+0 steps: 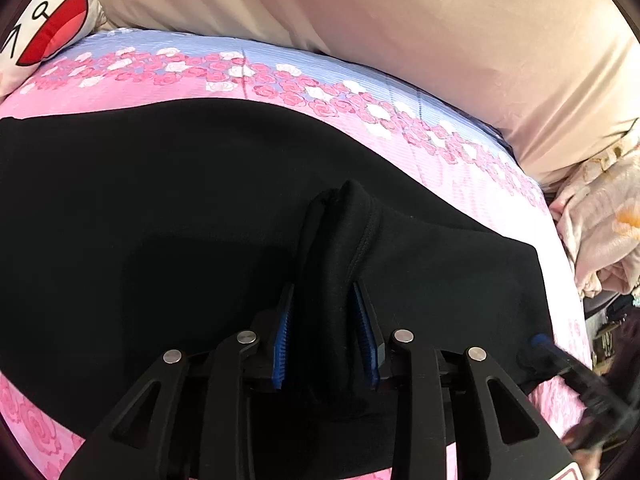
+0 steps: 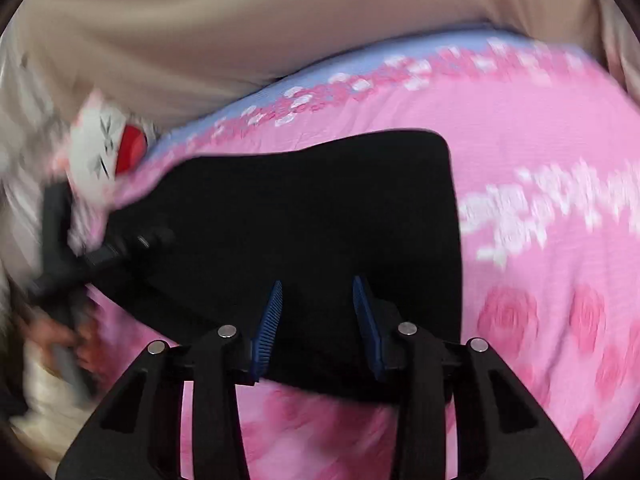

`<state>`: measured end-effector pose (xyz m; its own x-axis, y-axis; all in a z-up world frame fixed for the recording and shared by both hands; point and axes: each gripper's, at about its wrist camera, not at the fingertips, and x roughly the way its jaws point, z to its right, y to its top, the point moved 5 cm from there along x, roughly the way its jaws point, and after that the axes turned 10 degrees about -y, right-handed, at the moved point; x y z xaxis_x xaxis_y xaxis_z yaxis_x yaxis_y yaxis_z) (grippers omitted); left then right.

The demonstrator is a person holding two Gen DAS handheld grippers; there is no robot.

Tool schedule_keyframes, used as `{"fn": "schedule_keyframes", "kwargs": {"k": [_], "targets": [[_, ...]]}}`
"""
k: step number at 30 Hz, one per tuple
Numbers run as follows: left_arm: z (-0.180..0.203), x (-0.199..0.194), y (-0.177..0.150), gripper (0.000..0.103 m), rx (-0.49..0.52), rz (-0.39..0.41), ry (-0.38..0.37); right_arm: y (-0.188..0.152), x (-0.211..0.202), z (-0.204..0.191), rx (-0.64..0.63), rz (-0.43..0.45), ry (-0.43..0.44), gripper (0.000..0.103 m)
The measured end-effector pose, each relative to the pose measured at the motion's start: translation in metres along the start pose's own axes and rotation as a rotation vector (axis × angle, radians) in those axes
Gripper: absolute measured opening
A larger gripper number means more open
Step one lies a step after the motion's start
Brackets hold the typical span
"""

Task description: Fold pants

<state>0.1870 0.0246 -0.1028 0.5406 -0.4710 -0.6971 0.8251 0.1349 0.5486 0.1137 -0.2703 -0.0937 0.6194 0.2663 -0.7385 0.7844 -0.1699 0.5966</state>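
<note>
Both jaws straddle black pants (image 1: pixel 160 200) — bunched left.

The pants (image 1: pixel 160 208) are matt black cloth, smooth, with a stitched seam on the raised fold. Beneath them, the bedsheet (image 1: pixel 460 184) is finely ribbed cloth printed with roses. Beyond the pants, the beige cover (image 1: pixel 400 32) looks like smooth cloth with a faint sheen. The left gripper (image 1: pixel 326 312) is matt black plastic with ridged blue pads (image 1: pixel 282 344) and shiny metal pins (image 1: pixel 403 336).
</note>
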Motion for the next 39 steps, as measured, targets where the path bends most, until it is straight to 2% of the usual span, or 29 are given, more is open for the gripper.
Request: {"fn": "schedule_keyframes", "kwargs": {"k": [1,2,3,4,6,7,8,9,10,11,13,15,18,20,21,22,25,29,31,34,37,39], "targets": [[0.0,0.001,0.001,0.03,-0.005,0.006,-0.001,0.002,-0.006,-0.009,-0.055,0.036,-0.016,0.04],[0.0,0.001,0.001,0.031,-0.012,0.012,-0.003,0.003,-0.002,-0.015,-0.121,0.041,-0.079,0.045],[0.0,-0.003,0.002,0.031,-0.03,0.023,-0.01,0.002,0.008,-0.013,-0.153,0.029,-0.148,0.054],[-0.001,-0.009,0.003,0.031,-0.042,0.036,-0.015,-0.002,0.021,-0.006,-0.16,0.001,-0.203,0.053],[-0.006,-0.036,0.009,0.032,-0.053,0.117,-0.022,-0.005,0.019,-0.004,-0.14,0.033,-0.206,0.053],[-0.015,-0.061,0.014,0.042,-0.061,0.187,0.003,-0.005,0.014,-0.008,-0.145,0.045,-0.213,0.053],[-0.033,-0.091,0.019,0.069,-0.085,0.261,0.06,-0.005,0.009,-0.014,-0.152,0.069,-0.215,0.054],[-0.052,-0.117,0.021,0.084,-0.123,0.321,0.127,-0.004,0.005,-0.019,-0.166,0.111,-0.193,0.055],[-0.07,-0.137,0.021,0.092,-0.162,0.368,0.182,-0.005,0.002,-0.024,-0.181,0.136,-0.17,0.055],[-0.094,-0.16,0.019,0.092,-0.217,0.416,0.238,-0.006,0.0,-0.028,-0.195,0.154,-0.153,0.056],[-0.149,-0.198,0.009,0.092,-0.352,0.469,0.323,-0.008,0.006,-0.035,-0.215,0.142,-0.155,0.067],[-0.201,-0.218,-0.007,0.091,-0.481,0.476,0.38,-0.006,0.011,-0.037,-0.196,0.125,-0.134,0.07],[-0.245,-0.22,-0.027,0.091,-0.599,0.451,0.348,-0.005,0.018,-0.033,-0.157,0.088,-0.114,0.071],[-0.26,-0.212,-0.036,0.091,-0.657,0.423,0.28,-0.003,0.019,-0.031,-0.146,0.082,-0.109,0.071],[-0.263,-0.206,-0.037,0.091,-0.666,0.42,0.256,-0.005,0.018,-0.032,-0.148,0.081,-0.109,0.073],[-0.261,-0.204,-0.035,0.091,-0.647,0.429,0.272,-0.005,0.019,-0.032,-0.152,0.079,-0.115,0.076],[-0.258,-0.188,-0.019,0.092,-0.596,0.387,0.288,-0.006,0.02,-0.038,-0.169,0.076,-0.127,0.081],[-0.263,-0.172,0.003,0.088,-0.561,0.373,0.289,-0.006,0.019,-0.036,-0.159,0.078,-0.124,0.083],[-0.268,-0.169,0.009,0.079,-0.585,0.395,0.276,-0.005,0.017,-0.033,-0.137,0.083,-0.119,0.088],[-0.267,-0.172,0.018,0.022,-0.575,0.44,0.266,-0.004,0.016,-0.029,-0.114,0.083,-0.107,0.088],[-0.242,-0.177,0.03,0.019,-0.504,0.466,0.246,-0.003,0.016,-0.029,-0.107,0.084,-0.102,0.088],[-0.203,-0.184,0.043,0.018,-0.38,0.486,0.263,-0.003,0.015,-0.028,-0.102,0.085,-0.096,0.088]]}}
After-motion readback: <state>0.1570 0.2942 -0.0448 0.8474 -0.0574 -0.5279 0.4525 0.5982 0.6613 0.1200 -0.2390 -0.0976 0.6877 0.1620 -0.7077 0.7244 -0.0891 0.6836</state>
